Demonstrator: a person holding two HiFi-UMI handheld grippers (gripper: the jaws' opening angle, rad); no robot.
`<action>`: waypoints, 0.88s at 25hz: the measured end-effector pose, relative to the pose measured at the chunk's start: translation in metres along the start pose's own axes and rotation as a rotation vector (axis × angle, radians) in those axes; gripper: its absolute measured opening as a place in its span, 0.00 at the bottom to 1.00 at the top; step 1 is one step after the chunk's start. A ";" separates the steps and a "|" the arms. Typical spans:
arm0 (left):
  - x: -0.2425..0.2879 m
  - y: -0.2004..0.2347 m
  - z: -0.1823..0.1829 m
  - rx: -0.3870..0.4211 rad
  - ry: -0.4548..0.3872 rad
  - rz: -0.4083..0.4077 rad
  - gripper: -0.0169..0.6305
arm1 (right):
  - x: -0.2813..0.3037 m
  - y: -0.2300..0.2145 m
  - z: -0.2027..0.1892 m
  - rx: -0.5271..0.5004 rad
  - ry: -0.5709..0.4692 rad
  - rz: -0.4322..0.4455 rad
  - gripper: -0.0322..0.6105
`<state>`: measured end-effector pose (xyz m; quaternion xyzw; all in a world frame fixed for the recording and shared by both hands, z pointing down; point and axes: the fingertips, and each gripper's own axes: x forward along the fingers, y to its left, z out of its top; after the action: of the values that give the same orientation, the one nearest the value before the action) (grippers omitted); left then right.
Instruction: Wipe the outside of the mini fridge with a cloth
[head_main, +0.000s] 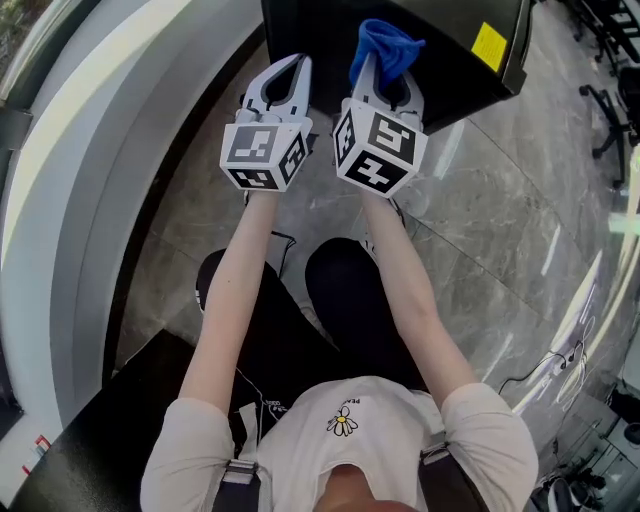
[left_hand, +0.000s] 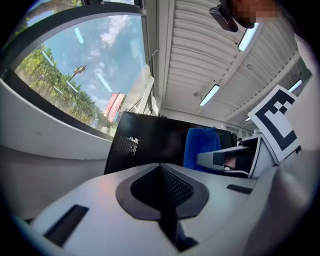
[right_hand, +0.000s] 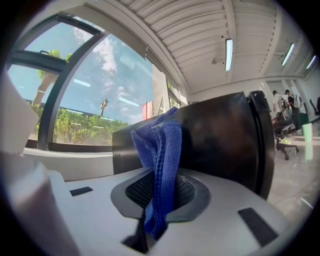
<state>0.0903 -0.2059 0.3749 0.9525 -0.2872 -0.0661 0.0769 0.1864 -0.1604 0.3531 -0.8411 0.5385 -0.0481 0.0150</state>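
Observation:
The black mini fridge (head_main: 420, 50) stands on the floor ahead of me, seen from above in the head view. Its dark side (right_hand: 220, 140) fills the middle of the right gripper view, and it shows again as a black box (left_hand: 150, 142) in the left gripper view. My right gripper (head_main: 385, 72) is shut on a blue cloth (head_main: 385, 48), whose folds (right_hand: 160, 165) stick up from between the jaws just short of the fridge. My left gripper (head_main: 290, 72) is beside it, shut and holding nothing. The cloth (left_hand: 201, 145) also shows to its right.
A curved grey window sill (head_main: 90, 190) runs along the left. Polished stone floor (head_main: 500, 230) spreads to the right. Office chair bases (head_main: 610, 110) stand far right. A yellow sticker (head_main: 489, 46) marks the fridge top. A dark surface (head_main: 90, 440) lies near my left elbow.

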 end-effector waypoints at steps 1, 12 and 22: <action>0.001 -0.007 -0.006 -0.018 0.012 -0.008 0.03 | -0.005 -0.008 0.002 -0.018 -0.006 -0.015 0.16; 0.014 -0.037 -0.024 0.023 0.058 -0.043 0.03 | -0.050 -0.081 0.008 -0.119 -0.033 -0.172 0.16; 0.015 -0.057 -0.029 0.054 0.075 -0.096 0.03 | -0.069 -0.116 0.005 -0.077 -0.025 -0.249 0.16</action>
<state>0.1382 -0.1642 0.3914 0.9687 -0.2400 -0.0263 0.0586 0.2633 -0.0491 0.3527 -0.9020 0.4310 -0.0182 -0.0169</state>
